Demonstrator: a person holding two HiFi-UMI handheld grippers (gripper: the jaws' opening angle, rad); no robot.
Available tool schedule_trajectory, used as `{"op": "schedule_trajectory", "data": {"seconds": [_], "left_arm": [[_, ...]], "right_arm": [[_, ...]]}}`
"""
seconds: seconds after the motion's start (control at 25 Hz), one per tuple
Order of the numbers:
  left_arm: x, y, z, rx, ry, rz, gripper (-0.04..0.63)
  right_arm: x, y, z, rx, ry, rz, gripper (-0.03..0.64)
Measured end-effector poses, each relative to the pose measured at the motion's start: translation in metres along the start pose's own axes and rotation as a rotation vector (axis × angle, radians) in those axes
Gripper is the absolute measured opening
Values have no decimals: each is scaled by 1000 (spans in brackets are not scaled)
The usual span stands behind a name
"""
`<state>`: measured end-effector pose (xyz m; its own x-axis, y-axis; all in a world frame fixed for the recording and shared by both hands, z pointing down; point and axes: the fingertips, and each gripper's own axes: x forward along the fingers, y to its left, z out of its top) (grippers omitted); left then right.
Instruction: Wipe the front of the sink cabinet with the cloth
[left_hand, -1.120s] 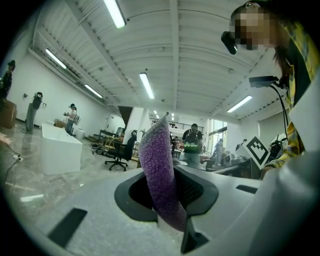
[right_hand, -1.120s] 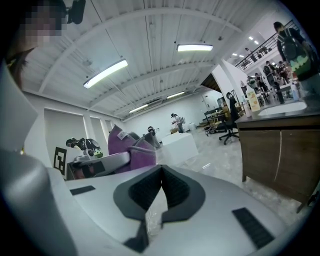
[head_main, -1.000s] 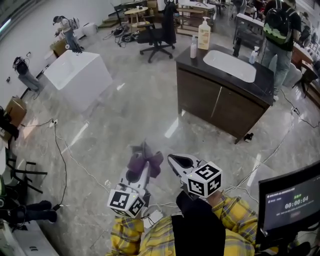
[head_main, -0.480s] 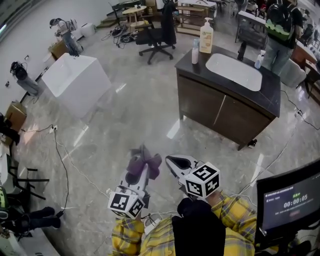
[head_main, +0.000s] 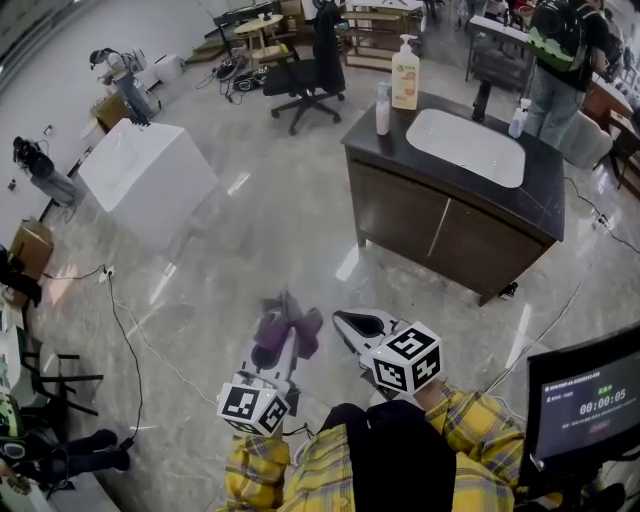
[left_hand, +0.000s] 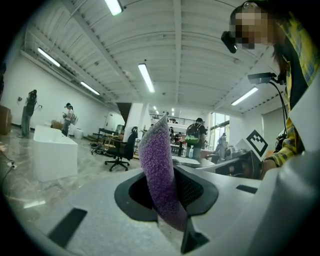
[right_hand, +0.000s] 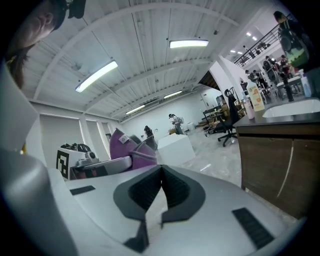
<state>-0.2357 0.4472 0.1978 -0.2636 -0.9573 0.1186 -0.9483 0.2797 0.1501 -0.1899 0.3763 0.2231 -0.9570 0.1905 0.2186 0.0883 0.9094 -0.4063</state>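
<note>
So, left gripper (left_hand: 165, 197): jaws clamped on the fuzzy purple cloth (left_hand: 159, 175), which stands up between them in a tuft. It is held low, just ahead of the person's yellow plaid sleeve (head_main: 470, 430).
Right gripper (right_hand: 161, 190): jaws together with nothing between them. It sits just beside the left gripper and points toward the cabinet.
Task's thing: the cloth is up in the air in the left gripper, well apart from the cabinet front.
Glossy grey marble floor (head_main: 300, 220): an open stretch lies between the grippers and the cabinet. Thin dark cables (head_main: 150, 320) trail across it near the person's left.
Dark brown two-door sink cabinet (head_main: 440, 225): both front doors face the person and nothing touches them. A white basin (head_main: 465, 145) is set in its black top, and a cream pump bottle (head_main: 405, 72) stands at the top's left end.
Step in hand: likely the approach, since wiping has not begun.
Risk, grip: only a narrow part of the cloth is pinched. Dragging it hard across the doors could pull it out of the jaws.
Risk, contact: the tuft is short, so a steep angle could put bare jaw tips on the wood instead of fabric.
Risk, footing: the cables could catch a foot on the way in.
Beyond: a white box (head_main: 145, 175) stands far left and a black office chair (head_main: 315, 55) behind it. A person with a green-and-black backpack (head_main: 555, 50) stands past the cabinet.
</note>
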Motion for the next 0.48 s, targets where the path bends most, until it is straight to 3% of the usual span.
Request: {"op": "schedule_trajectory", "data": {"seconds": [0.48], "left_arm": [[44, 20, 5, 10, 26, -44, 75]], "right_arm": [[8, -38, 20, 29, -29, -64, 5]]}}
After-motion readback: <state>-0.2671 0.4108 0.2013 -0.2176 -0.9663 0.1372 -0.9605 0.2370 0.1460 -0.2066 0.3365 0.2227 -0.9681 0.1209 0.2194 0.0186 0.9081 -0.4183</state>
